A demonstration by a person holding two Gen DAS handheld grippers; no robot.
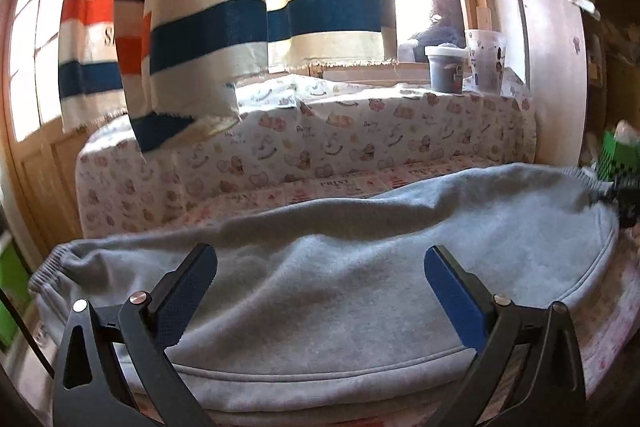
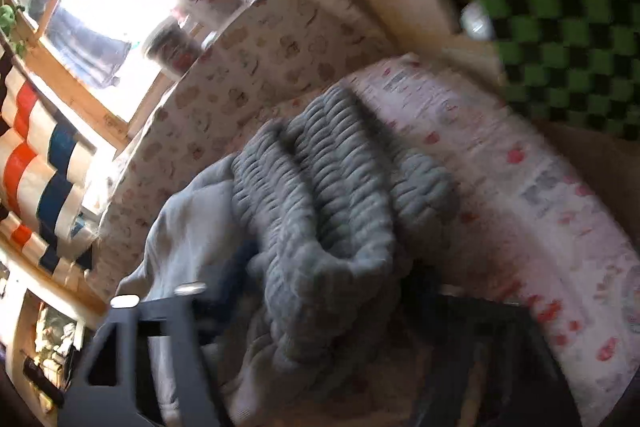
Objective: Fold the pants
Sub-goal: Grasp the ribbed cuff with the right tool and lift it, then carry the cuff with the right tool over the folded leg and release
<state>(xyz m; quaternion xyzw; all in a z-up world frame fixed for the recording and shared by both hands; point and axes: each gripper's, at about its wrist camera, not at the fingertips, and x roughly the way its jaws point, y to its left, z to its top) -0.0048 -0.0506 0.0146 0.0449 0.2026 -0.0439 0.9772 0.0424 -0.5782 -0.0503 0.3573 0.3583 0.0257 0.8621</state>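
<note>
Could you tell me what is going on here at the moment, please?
A person with a gripper in each hand is folding grey sweatpants on a bed with a patterned sheet. The left gripper hovers over the middle of the pants with its jaws wide open, holding nothing. The right gripper is at the ribbed waistband, which is bunched up between its fingers; the picture is too blurred to say whether it has a firm grip. The pants lie stretched across the bed.
</note>
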